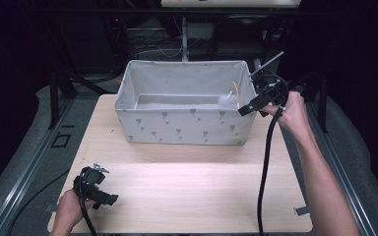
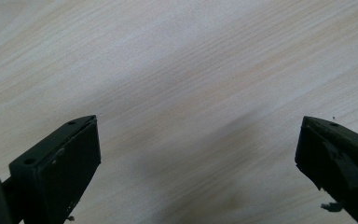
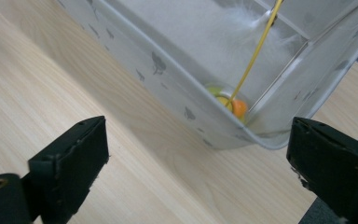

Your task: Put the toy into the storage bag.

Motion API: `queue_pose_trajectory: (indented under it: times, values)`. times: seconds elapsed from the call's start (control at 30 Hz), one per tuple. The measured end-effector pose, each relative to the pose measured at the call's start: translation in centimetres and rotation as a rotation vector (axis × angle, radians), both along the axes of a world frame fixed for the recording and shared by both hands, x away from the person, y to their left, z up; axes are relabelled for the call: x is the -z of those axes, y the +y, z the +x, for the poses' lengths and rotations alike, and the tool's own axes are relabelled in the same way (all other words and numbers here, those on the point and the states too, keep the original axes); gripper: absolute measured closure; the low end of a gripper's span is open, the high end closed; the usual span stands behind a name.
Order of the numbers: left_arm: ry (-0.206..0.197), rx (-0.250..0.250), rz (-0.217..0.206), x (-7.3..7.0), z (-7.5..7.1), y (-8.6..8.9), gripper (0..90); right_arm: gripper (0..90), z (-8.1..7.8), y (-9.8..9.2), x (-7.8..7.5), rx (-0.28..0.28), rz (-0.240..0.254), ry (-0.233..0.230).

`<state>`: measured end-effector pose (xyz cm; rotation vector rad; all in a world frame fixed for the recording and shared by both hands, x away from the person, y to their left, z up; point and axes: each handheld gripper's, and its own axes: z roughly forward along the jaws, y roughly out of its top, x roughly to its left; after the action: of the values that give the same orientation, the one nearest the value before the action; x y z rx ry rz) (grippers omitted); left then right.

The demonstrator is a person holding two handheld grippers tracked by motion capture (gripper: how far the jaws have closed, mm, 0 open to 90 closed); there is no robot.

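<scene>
A grey-white fabric box [image 1: 184,125] with a small printed pattern stands at the far middle of the wooden table [image 1: 192,196]. In its right end lies a toy wand [image 1: 234,91]: a thin yellow stick [image 3: 256,51], a white feather [image 3: 235,23] and an orange-yellow ball [image 3: 239,108] in the corner. My right gripper [image 1: 248,105] hovers at the box's right end, outside its wall; in the right gripper view it [image 3: 200,163] is open and holds nothing. My left gripper [image 1: 106,199] rests at the table's front left, open over bare wood [image 2: 198,168].
A black cable [image 1: 265,167] trails from the right gripper down across the table's right side. Dark frame posts and wiring stand behind the box. A grey padded floor and metal rails run along both sides of the table.
</scene>
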<state>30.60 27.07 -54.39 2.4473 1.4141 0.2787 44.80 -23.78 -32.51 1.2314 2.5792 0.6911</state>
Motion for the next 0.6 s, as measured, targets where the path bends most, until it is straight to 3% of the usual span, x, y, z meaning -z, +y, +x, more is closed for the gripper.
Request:
queue_pose_trajectory:
  times: [0.23, 0.6]
  values:
    - [0.001, 0.007, 0.004, -0.1, 0.0, 0.0, 0.1, 0.1, -2.0, -0.2, 1.2, -0.003, -0.001, -0.006]
    - [-0.002, 0.002, -0.003, -0.1, 0.0, 0.2, 0.1, 0.0, -5.2, -1.4, 4.2, 0.026, 0.050, -0.011]
